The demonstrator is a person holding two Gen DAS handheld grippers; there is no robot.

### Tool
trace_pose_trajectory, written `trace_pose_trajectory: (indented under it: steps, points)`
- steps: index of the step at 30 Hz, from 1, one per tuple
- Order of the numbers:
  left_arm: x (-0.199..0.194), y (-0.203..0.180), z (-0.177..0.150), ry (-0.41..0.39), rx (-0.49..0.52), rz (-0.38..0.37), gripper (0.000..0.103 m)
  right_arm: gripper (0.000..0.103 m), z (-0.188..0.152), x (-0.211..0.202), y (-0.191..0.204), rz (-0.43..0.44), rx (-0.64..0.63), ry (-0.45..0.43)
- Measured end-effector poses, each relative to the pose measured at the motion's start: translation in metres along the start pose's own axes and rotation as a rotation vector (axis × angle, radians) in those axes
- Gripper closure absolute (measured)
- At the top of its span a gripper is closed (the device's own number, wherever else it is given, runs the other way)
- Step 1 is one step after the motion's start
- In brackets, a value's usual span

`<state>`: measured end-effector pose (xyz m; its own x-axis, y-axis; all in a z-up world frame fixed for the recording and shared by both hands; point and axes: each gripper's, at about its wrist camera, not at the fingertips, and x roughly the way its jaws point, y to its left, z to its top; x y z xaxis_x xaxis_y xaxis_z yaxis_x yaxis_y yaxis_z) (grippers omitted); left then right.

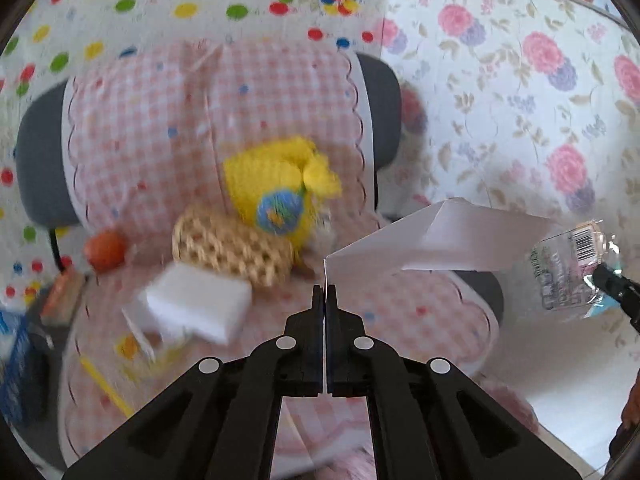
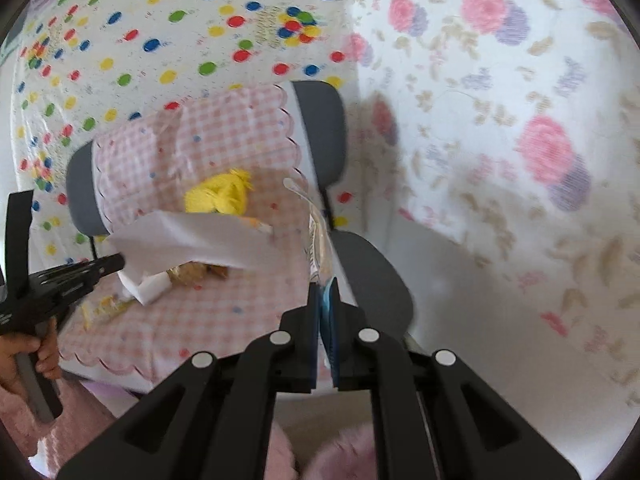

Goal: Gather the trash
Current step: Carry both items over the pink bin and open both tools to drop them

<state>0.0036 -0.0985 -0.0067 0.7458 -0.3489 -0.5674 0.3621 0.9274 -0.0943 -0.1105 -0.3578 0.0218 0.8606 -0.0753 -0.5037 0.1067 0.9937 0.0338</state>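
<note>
My left gripper [image 1: 325, 289] is shut on a folded white sheet of paper [image 1: 436, 242], held above a chair seat with a pink checked cover [image 1: 160, 128]. The paper also shows in the right wrist view [image 2: 192, 236], with the left gripper [image 2: 118, 261] at its left end. My right gripper [image 2: 324, 283] is shut on a clear plastic wrapper [image 2: 318, 236] with a barcode, seen edge-on; the wrapper shows in the left wrist view [image 1: 564, 272] at the right. On the seat lie a white sponge-like block [image 1: 200, 308] and yellow-printed wrappers [image 1: 136, 354].
On the seat also lie a yellow knitted toy [image 1: 276, 180], a woven straw piece [image 1: 232, 252] and an orange ball [image 1: 106, 250]. The chair has grey padding [image 2: 320, 128]. Dotted cloth [image 1: 120, 4] and floral cloth [image 1: 540, 80] lie behind and to the right.
</note>
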Motion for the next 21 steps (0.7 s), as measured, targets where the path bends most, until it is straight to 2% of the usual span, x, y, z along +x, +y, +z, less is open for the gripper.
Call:
trace_pose_trajectory:
  steps: [4, 6, 11, 16, 21]
  points:
    - [-0.006, -0.011, -0.031, 0.035, -0.032, -0.035, 0.102, 0.099, -0.025, -0.027, -0.014, -0.083, -0.007, 0.035]
    - [-0.005, -0.022, -0.047, 0.063, -0.044, -0.08, 0.102, 0.099, -0.039, -0.04, -0.022, -0.12, 0.0, 0.051]
    - [0.004, -0.056, -0.076, 0.123, 0.019, -0.132, 0.102, 0.099, -0.081, -0.054, -0.037, -0.178, 0.033, 0.13]
    - [0.015, -0.089, -0.092, 0.144, 0.127, -0.102, 0.102, 0.099, -0.12, -0.049, -0.054, -0.207, 0.104, 0.214]
    - [0.023, -0.108, -0.098, 0.155, 0.184, -0.073, 0.102, 0.099, -0.13, -0.05, -0.066, -0.223, 0.137, 0.228]
